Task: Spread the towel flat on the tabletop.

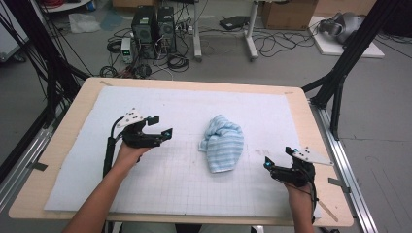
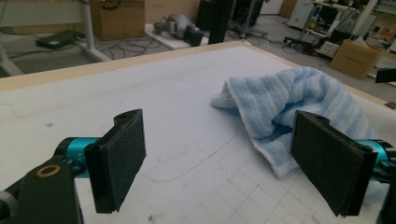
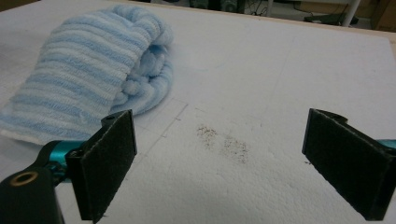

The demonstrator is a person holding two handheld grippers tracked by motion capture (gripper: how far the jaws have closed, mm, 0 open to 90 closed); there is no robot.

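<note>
- Two black tower computer cases (image 1: 154, 26) on the grey floor, just beyond the far edge of the pale wooden table (image 1: 58, 145).
- Brown cardboard box (image 1: 287, 14) farther back, right of the towers.
- Tangled black cables (image 1: 145, 68) between towers and table.

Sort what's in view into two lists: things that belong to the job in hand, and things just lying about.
Belongs to the job:
- crumpled light-blue striped terry towel
- left gripper, jaws open
- right gripper, jaws open
- white gridded foam mat on which the towel lies

Just lying about:
- two black computer towers on the floor
- brown cardboard box
- tangled black floor cables
</note>
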